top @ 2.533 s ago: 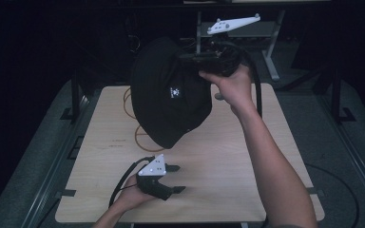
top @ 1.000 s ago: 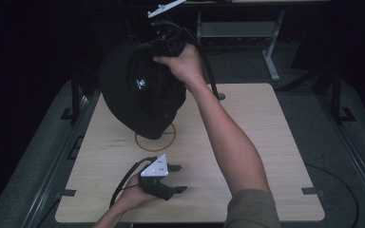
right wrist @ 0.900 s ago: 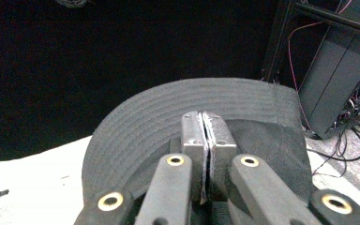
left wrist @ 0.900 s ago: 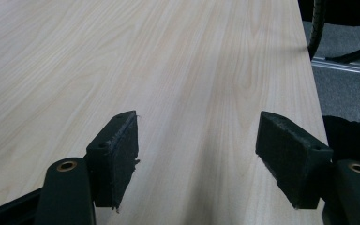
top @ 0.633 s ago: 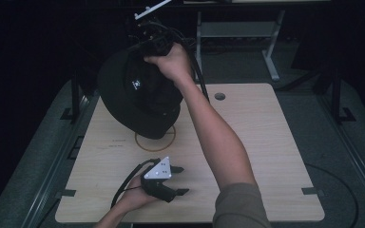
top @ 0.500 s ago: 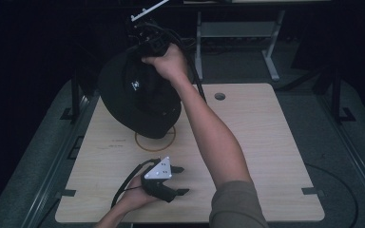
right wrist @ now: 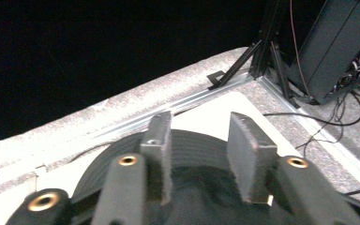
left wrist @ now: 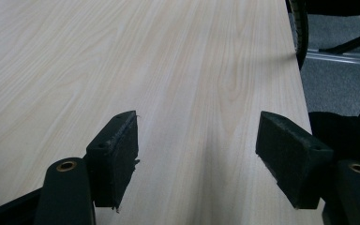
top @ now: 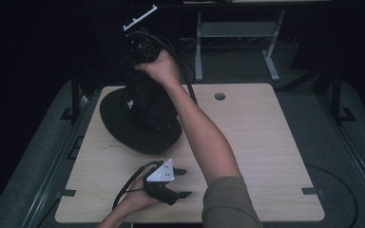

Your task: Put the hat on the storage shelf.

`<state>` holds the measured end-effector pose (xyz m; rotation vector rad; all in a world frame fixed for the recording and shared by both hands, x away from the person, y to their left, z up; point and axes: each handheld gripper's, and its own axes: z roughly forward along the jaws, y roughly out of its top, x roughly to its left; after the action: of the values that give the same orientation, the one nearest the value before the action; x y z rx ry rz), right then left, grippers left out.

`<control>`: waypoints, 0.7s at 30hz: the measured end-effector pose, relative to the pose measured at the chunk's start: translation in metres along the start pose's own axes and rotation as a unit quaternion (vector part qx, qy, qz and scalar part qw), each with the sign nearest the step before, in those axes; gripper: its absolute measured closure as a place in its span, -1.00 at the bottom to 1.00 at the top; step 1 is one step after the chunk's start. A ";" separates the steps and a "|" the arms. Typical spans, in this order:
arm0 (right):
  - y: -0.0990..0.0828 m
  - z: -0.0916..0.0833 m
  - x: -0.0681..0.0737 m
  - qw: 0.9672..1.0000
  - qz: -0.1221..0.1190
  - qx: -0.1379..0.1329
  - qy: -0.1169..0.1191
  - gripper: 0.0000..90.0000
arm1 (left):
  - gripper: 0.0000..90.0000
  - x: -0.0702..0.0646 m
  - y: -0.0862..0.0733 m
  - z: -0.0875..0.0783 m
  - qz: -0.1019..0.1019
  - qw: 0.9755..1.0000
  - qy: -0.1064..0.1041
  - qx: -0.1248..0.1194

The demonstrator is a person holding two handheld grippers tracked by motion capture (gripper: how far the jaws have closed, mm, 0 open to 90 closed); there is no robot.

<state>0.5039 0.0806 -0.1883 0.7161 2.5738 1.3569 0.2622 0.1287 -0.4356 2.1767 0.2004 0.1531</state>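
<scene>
Dark surroundings frame a pale wood-grain rectangular table (top: pixel 247 142) with a small round hole (top: pixel 219 96) near its 12 o'clock edge. On the table's 10 o'clock quarter sits a black wide-brimmed fabric hat (top: pixel 140 118), its brim lying on the wood and its crown pulled upward. Above it the right gripper (top: pixel 140 50), held in the person's right hand (top: pixel 159 66), has the crown bunched beneath it; in the right gripper view the jaws stand partly parted with the hat's dark cloth (right wrist: pixel 192 187) between and below them, though whether the pads actually pinch it cannot be told. Near the 7 o'clock edge the left gripper (top: pixel 180 183) rests low over the table, its jaws spread wide with nothing between them but bare wood (left wrist: pixel 168 70).
</scene>
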 end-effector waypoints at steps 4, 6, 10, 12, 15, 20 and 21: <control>-0.009 -0.013 -0.003 1.000 0.010 -0.012 0.008 0.20 | -0.35 0.001 0.000 0.000 -0.004 1.000 -0.003 0.004; -0.014 -0.019 -0.005 1.000 0.015 -0.012 0.010 0.16 | -0.35 0.000 -0.001 0.000 -0.001 1.000 -0.002 0.004; -0.026 -0.031 -0.009 1.000 0.017 -0.024 0.012 0.11 | -0.35 0.000 -0.002 -0.001 -0.004 1.000 -0.001 0.003; -0.032 -0.035 -0.011 0.999 0.024 -0.028 0.012 0.08 | -0.35 0.001 -0.002 -0.002 -0.006 1.000 -0.001 0.001; -0.040 -0.043 -0.014 0.999 0.035 -0.034 0.015 0.03 | -0.36 0.002 -0.002 -0.003 -0.008 1.000 0.002 0.001; -0.053 -0.052 -0.019 0.998 0.042 -0.044 0.017 -0.08 | -0.37 0.004 -0.003 -0.003 -0.013 1.000 0.004 0.000; -0.055 -0.053 -0.020 0.998 0.044 -0.046 0.018 -0.08 | -0.37 0.004 -0.003 -0.003 -0.013 1.000 0.003 -0.001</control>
<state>0.4842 0.0054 -0.2037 0.8050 2.5151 1.5166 0.2652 0.1335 -0.4366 2.1712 0.2325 0.1459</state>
